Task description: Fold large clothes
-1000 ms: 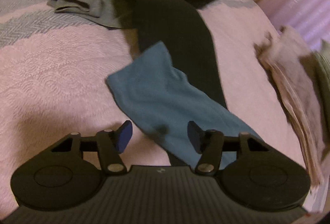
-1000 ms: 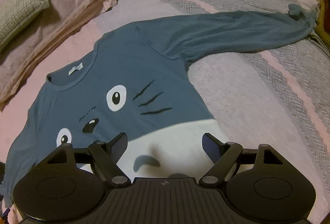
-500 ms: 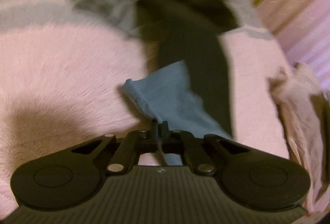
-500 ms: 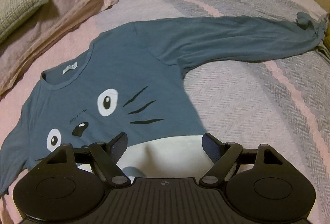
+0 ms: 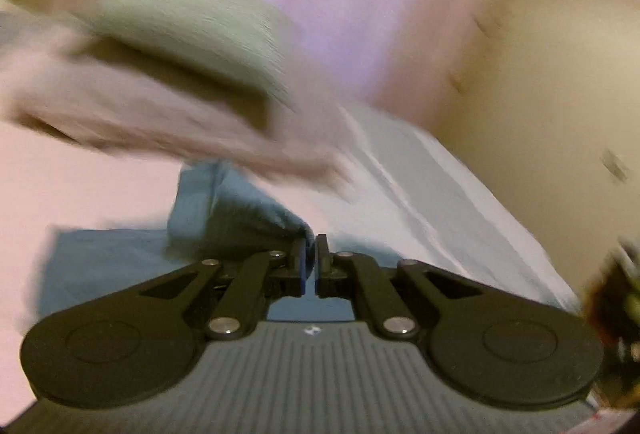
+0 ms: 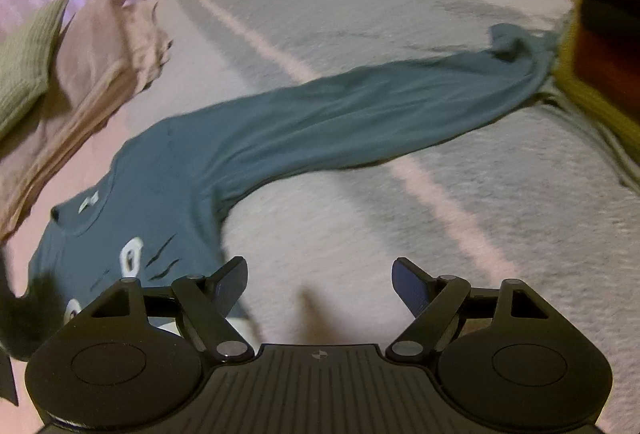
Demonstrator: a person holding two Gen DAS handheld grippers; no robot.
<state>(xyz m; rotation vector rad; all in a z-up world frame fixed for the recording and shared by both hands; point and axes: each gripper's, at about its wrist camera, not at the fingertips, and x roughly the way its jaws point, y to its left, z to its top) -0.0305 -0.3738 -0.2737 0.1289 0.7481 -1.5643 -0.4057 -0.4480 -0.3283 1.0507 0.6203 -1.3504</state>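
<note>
A teal long-sleeved shirt (image 6: 160, 170) with a cartoon face lies flat on the bed. Its one sleeve (image 6: 360, 110) stretches out to the bed's right edge. My right gripper (image 6: 320, 274) hangs open over the bare bedspread just right of the shirt's body, nothing between its fingers. In the blurred left wrist view, my left gripper (image 5: 311, 242) has its jaws almost together and just starting to open. The bunched end of the other teal sleeve (image 5: 232, 210) is pinched at its tips, lifted over the shirt's body (image 5: 104, 262).
A folded pink garment (image 6: 100, 58) and a green cushion (image 6: 20, 66) lie at the head of the bed, close ahead of the left gripper. Dark and red stacked items (image 6: 608, 14) stand beyond the bed's right edge. A grey and pink bedspread (image 6: 400, 226) covers the bed.
The left gripper shut on the teal sleeve end, then swung it fast across, rolling toward the pink garment and cushion. The right gripper, still open, slid right off the shirt's body.
</note>
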